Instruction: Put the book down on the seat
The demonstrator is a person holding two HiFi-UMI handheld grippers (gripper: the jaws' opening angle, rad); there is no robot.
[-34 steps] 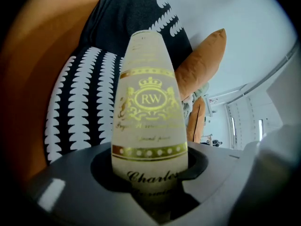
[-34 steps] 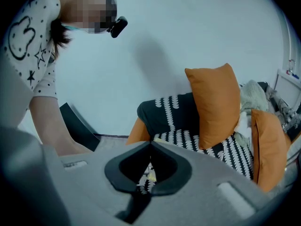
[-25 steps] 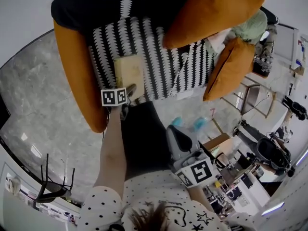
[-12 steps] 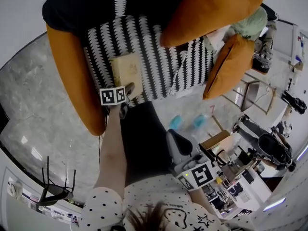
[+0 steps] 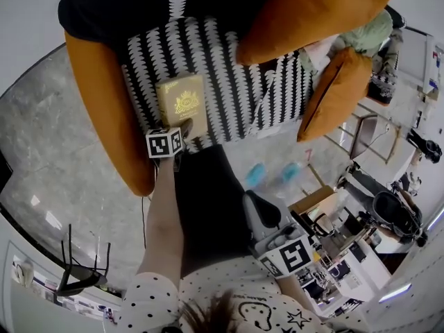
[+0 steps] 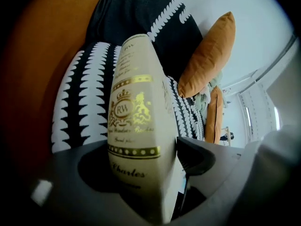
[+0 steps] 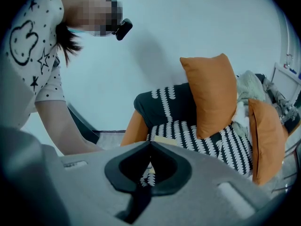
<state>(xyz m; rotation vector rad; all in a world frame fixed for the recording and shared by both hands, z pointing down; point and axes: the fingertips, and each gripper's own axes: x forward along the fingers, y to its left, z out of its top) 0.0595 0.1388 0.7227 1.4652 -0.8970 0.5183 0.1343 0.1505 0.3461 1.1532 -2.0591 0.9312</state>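
Fingers (image 6: pixel 200 153) on the left gripper (image 5: pixel 182 130) have just been opening and now look spread about as wide as they go, with the near end of the book (image 5: pixel 182 104) sitting between them. As far as I can tell they're not pinching it anymore. The book lies flat, cover up, on the striped seat (image 5: pixel 236 96), close to the front edge and next to the orange armrest (image 5: pixel 104 116). My worry is the pull-back: if one finger is rubbing the cover or spine when the gripper backs out, it could drag the book toward the front edge and tip it off onto the floor. A soft cushion won't help it stay put either. The right gripper (image 7: pixel 150 145) hangs back by the person's body, fingers pressed together with nothing in them.
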